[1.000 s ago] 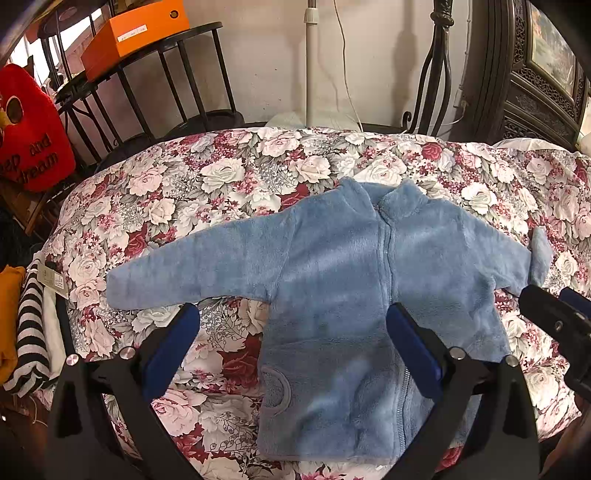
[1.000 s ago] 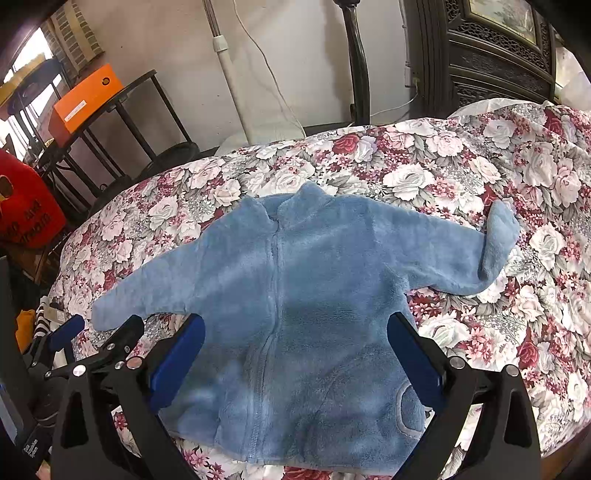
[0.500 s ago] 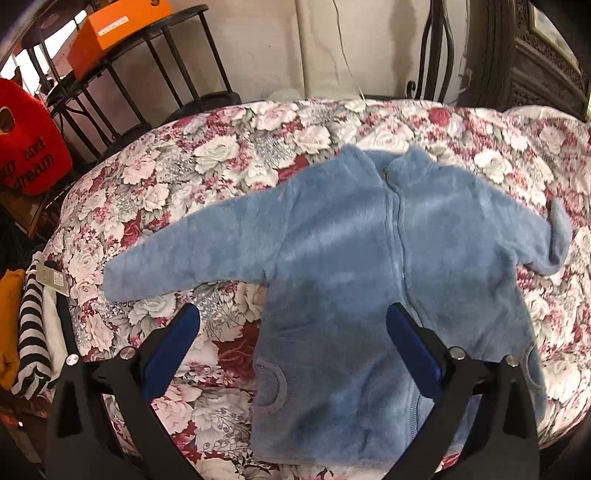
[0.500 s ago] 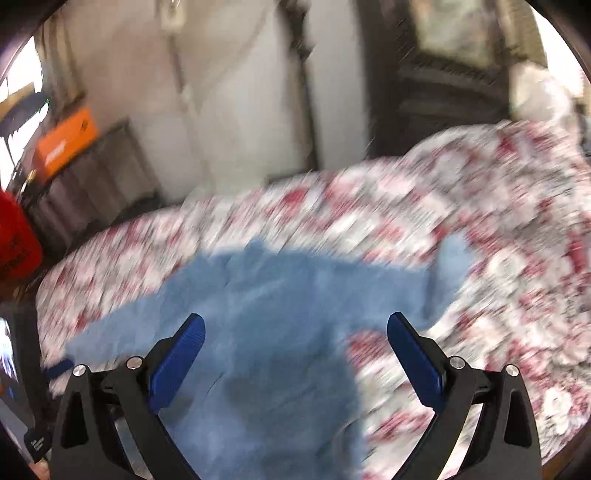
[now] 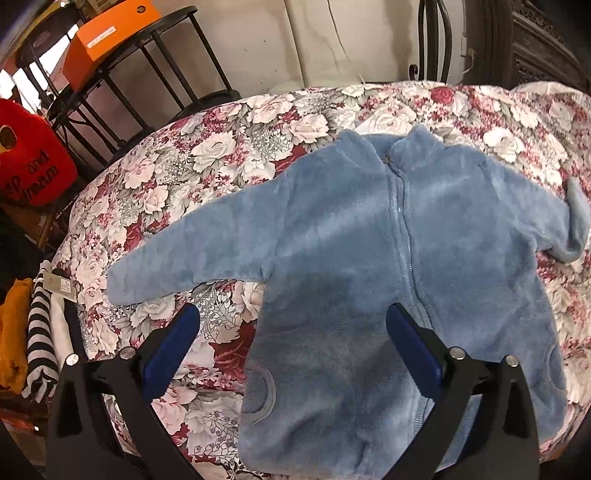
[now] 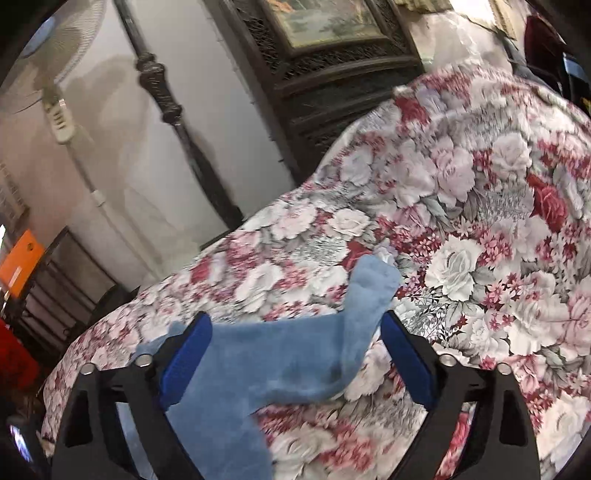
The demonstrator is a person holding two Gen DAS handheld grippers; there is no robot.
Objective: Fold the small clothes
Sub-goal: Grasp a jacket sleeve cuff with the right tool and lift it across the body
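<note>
A small blue fleece jacket point(image 5: 369, 258) lies face up, zipped, on the floral bedspread point(image 5: 221, 155). Its left sleeve point(image 5: 192, 251) stretches out flat. Its right sleeve point(image 6: 332, 343) has the cuff folded up. My left gripper point(image 5: 291, 343) is open above the jacket's lower left part, over the hem and armpit area. My right gripper point(image 6: 295, 362) is open and hovers over the right sleeve, which shows between its blue pads point(image 6: 186, 365). Neither gripper holds cloth.
A black metal rack with an orange box point(image 5: 107, 26) stands at the back left. A red cushion point(image 5: 29, 173) and a pile of striped and yellow clothes point(image 5: 33, 332) lie left of the bed. A fan stand point(image 6: 62, 122) and dark carved furniture point(image 6: 332, 66) stand behind.
My right gripper has swung right and closer, from over the jacket's body to over its right sleeve. My left gripper has come slightly nearer the jacket. The jacket has not moved.
</note>
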